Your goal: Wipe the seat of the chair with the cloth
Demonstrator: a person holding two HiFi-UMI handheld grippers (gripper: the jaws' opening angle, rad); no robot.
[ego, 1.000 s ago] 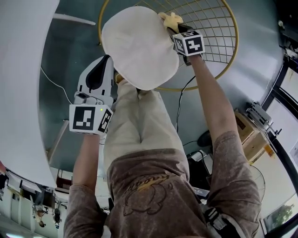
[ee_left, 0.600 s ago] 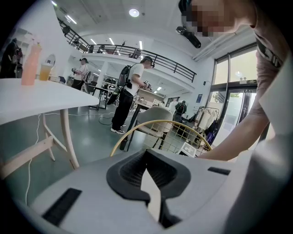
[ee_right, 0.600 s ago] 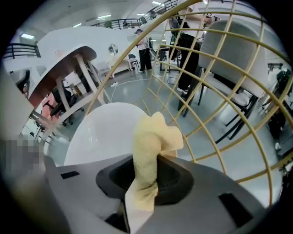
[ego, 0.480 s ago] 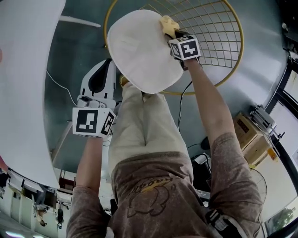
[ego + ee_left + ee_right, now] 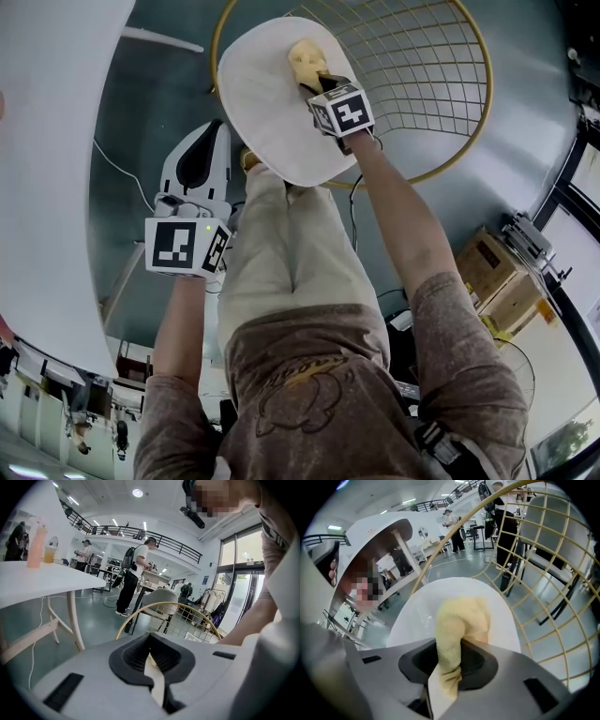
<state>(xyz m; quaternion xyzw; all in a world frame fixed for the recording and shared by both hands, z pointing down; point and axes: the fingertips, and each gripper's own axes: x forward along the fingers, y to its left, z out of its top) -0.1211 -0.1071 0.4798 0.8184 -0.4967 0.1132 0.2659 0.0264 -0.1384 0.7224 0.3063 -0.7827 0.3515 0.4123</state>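
Observation:
The chair has a round white seat (image 5: 262, 103) (image 5: 417, 616) and a gold wire back (image 5: 422, 66) (image 5: 543, 573). A yellow cloth (image 5: 307, 63) (image 5: 457, 625) is pressed on the seat's upper middle, with my right gripper (image 5: 314, 82) (image 5: 450, 677) shut on it. My left gripper (image 5: 202, 164) (image 5: 154, 677) hangs to the left of the seat, over the floor, jaws closed with nothing between them. In the left gripper view the chair's gold rim (image 5: 164, 609) shows ahead.
A white table (image 5: 47, 169) (image 5: 42, 581) stands at the left. A cable (image 5: 361, 211) runs on the floor under the chair. Cardboard boxes (image 5: 492, 272) sit at the right. People (image 5: 133, 581) and other chairs (image 5: 161, 602) are farther off.
My right gripper has slid the cloth leftward, from the seat's right edge by the wire back onto the seat's middle. The left gripper has stayed put.

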